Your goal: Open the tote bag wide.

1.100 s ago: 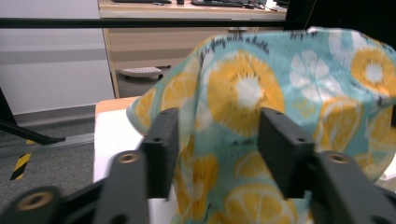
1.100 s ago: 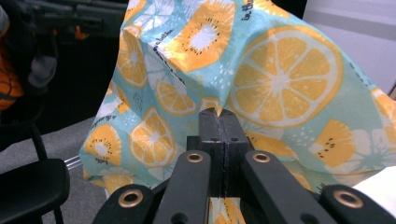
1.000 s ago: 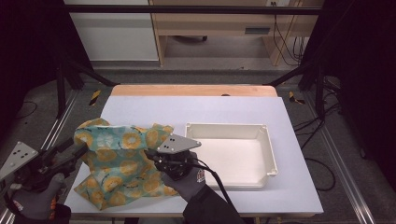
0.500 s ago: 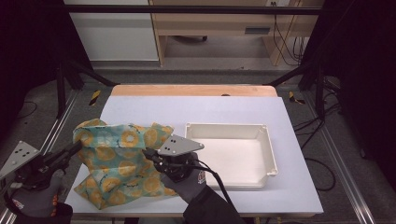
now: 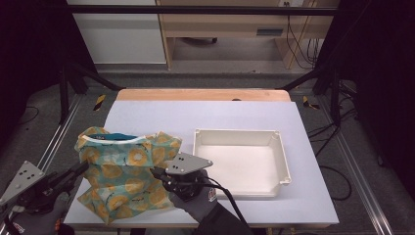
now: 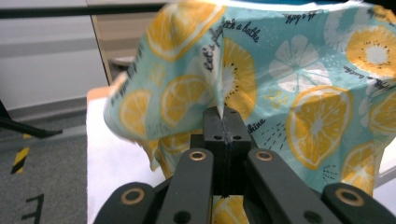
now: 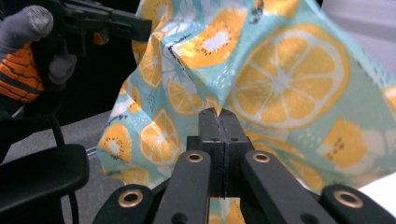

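A teal cloth point(image 5: 122, 181) printed with orange and lemon slices stands bunched up at the table's front left. My left gripper point(image 5: 82, 169) is shut on its left edge; in the left gripper view the jaws point(image 6: 223, 116) meet with a fold of the cloth point(image 6: 303, 93) pinched at their tip. My right gripper point(image 5: 156, 174) grips the cloth's right side, and in the right gripper view its jaws point(image 7: 218, 116) are closed on the fabric point(image 7: 289, 79). That view also has the left gripper point(image 7: 135, 28), held by a gloved hand point(image 7: 28, 51), at the cloth's far edge.
A white rectangular tray point(image 5: 281, 161) with nothing in it sits to the right of the cloth. The pale table top point(image 5: 195, 115) has a wooden strip along its far edge. Dark frame rails run beside the table.
The left gripper's jaws have closed on the cloth's left edge. The cloth's left side has pulled in a little. The right gripper has stayed put.
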